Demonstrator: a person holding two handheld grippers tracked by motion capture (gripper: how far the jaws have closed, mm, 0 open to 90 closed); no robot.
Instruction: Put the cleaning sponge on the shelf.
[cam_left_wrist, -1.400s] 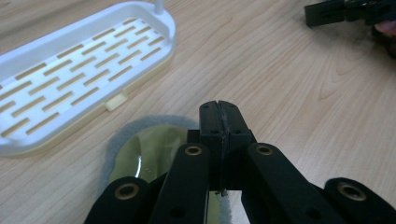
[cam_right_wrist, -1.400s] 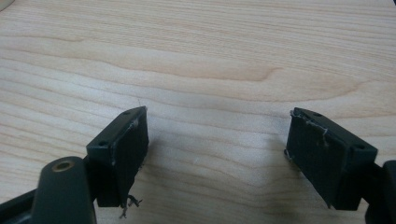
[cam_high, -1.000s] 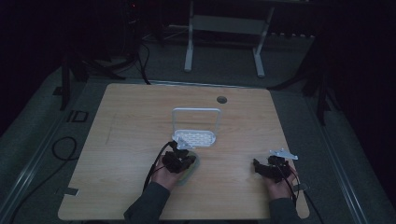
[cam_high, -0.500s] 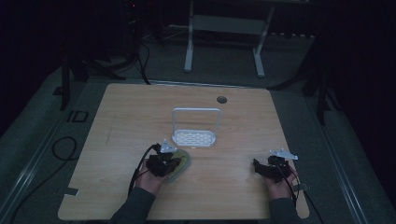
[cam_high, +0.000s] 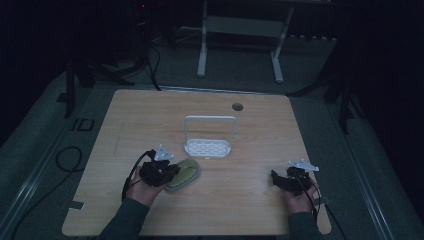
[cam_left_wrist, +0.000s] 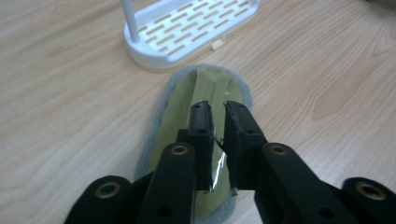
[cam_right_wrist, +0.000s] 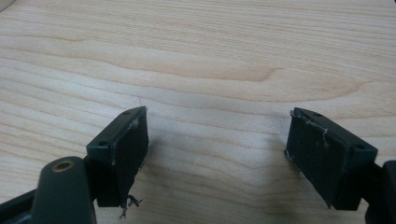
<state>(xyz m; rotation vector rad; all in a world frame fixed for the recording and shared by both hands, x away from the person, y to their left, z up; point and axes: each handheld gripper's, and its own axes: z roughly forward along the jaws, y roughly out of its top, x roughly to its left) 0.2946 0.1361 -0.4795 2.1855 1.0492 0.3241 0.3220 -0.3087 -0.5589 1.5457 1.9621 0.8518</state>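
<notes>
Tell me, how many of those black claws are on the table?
2. The left claw is closed on the green pad near the white rack; the right claw rests open by the table's right edge.

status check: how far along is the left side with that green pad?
Done: the left tongs are shut on the green pad, pinching a shiny strip along its middle. In hand: the pad lies flat on the table, just short of the white rack, apart from it. Left: lifting the pad and, probably, setting it in the rack. The right tongs are open above bare wood.
</notes>
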